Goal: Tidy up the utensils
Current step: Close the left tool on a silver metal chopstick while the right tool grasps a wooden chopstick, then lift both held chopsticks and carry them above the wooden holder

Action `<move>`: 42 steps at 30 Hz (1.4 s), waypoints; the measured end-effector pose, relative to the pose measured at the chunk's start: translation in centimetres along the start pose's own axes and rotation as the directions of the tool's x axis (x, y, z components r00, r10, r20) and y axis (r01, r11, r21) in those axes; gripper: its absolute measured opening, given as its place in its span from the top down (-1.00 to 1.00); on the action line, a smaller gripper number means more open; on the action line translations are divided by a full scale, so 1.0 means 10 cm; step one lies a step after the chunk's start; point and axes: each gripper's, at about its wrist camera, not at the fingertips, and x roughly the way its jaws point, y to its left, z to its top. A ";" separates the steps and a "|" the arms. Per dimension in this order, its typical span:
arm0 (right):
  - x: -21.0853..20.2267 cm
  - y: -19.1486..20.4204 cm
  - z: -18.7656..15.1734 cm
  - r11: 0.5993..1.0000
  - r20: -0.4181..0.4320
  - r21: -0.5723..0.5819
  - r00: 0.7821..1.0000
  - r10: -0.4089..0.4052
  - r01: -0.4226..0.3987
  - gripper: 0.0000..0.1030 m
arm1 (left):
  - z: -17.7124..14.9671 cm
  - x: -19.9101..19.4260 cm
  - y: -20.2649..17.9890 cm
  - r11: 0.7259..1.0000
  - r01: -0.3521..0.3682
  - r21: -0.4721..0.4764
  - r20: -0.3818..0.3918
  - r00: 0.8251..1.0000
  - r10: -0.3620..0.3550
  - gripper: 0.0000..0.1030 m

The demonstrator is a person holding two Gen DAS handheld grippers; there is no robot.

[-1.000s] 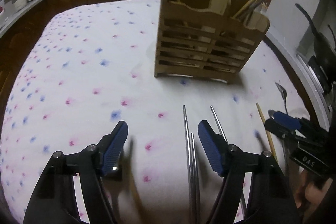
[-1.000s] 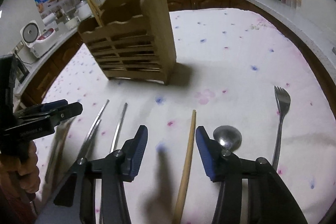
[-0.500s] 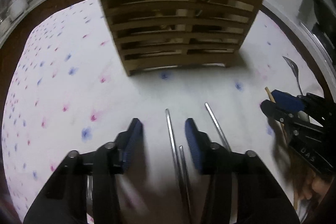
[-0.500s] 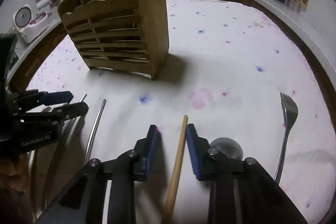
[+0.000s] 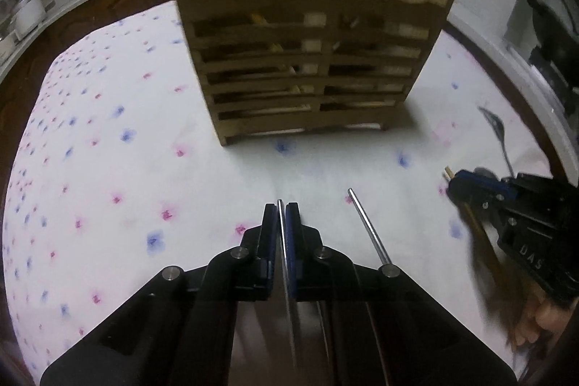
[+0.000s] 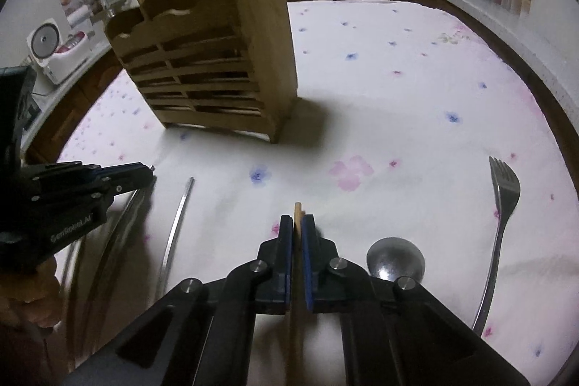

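Left tongs (image 5: 281,216) are clamped on a metal chopstick (image 5: 279,205) lying on the bench (image 5: 108,132), and right tongs (image 6: 297,227) are pinching a wooden chopstick (image 6: 297,210). Both sit near the front edge, with the wooden holder (image 5: 311,60) further back toward the middle.

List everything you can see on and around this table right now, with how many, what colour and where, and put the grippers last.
wooden utensil holder: 1, brown slatted, upright at the far middle of the table, chopsticks standing in it
metal chopstick in grip: 1, silver, between the left gripper's fingers
loose metal chopstick: 1, silver, on the cloth just right of the left gripper
wooden chopstick: 1, tan, between the right gripper's fingers
spoon: 1, silver, on the cloth right of the right gripper
fork: 1, silver, far right
tablecloth: 1, white with pink and blue flowers
rice cooker: 1, white, left counter
left gripper: shut
right gripper: shut
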 end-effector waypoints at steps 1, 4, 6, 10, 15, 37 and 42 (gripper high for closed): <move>-0.05 0.00 0.00 1.000 0.009 0.003 1.000 0.009 -0.009 0.91 | -0.01 -0.06 0.02 1.000 0.006 -0.006 0.012 1.000 -0.006 0.93; -0.20 0.03 0.02 0.999 0.040 0.010 0.999 0.030 -0.031 0.91 | 0.02 -0.21 0.03 0.999 0.031 -0.021 0.042 0.999 -0.030 0.94; -0.30 0.05 0.05 0.999 0.064 0.010 0.997 0.039 -0.040 0.91 | 0.01 -0.34 0.04 0.999 0.042 -0.023 0.069 0.997 -0.040 0.94; -0.51 0.07 0.09 0.998 0.111 0.017 0.992 0.063 -0.065 0.91 | -0.01 -0.60 0.07 0.997 0.068 -0.028 0.120 0.991 -0.064 0.94; -0.78 0.10 0.13 0.996 0.174 0.019 0.981 0.085 -0.089 0.91 | -0.02 -0.87 0.12 0.995 0.095 -0.039 0.170 0.982 -0.087 0.94; -1.84 0.33 0.31 0.994 0.428 -0.025 0.897 0.108 -0.108 0.91 | -0.18 -2.03 0.31 0.991 0.117 -0.067 0.428 0.901 -0.078 0.95; -1.89 0.32 0.37 0.993 0.450 -0.031 0.885 0.114 -0.112 0.91 | -0.15 -2.09 0.34 0.991 0.115 -0.075 0.451 0.890 -0.070 0.95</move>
